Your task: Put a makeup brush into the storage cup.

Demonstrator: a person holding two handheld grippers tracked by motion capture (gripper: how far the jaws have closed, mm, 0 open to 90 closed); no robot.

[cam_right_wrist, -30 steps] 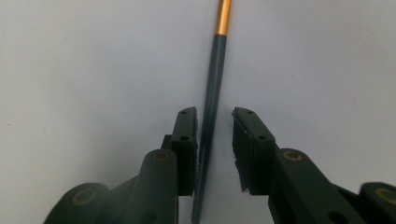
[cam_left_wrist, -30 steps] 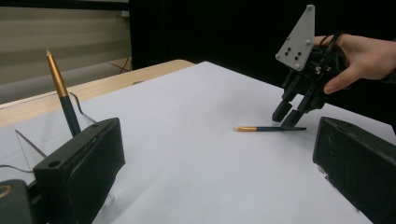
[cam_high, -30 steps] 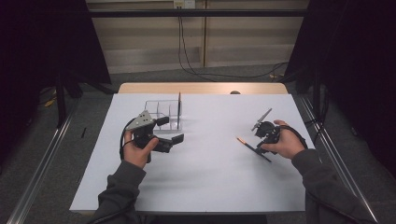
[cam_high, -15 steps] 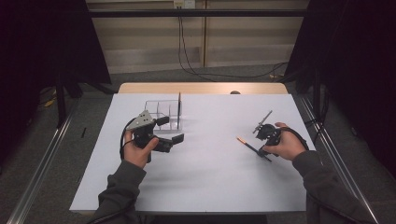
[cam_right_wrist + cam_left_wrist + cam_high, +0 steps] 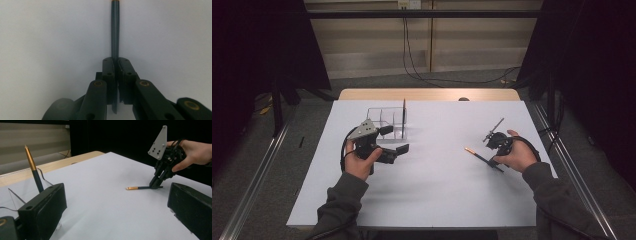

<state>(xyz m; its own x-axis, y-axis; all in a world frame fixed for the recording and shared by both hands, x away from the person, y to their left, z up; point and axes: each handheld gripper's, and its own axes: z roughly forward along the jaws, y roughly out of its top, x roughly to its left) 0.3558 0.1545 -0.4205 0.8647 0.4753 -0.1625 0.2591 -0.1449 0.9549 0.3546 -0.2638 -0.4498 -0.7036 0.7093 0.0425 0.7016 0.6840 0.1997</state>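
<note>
Pen (image 5: pixel 115 32) now clamped; right gripper (image 5: pixel 493 150) jaws just closed, apparently flat on table (image 5: pixel 437 195).

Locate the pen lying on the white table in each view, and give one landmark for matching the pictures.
High view: the pen lies right of centre, its gold tip pointing left, at the right hand-held gripper.
Left gripper view: right of centre, flat on the sheet, its dark end in that gripper's jaws.
Right gripper view: upright in the middle, rising from the closed jaws.
Shared landmark: the right hand-held gripper clamped on the pen's dark end.
</note>
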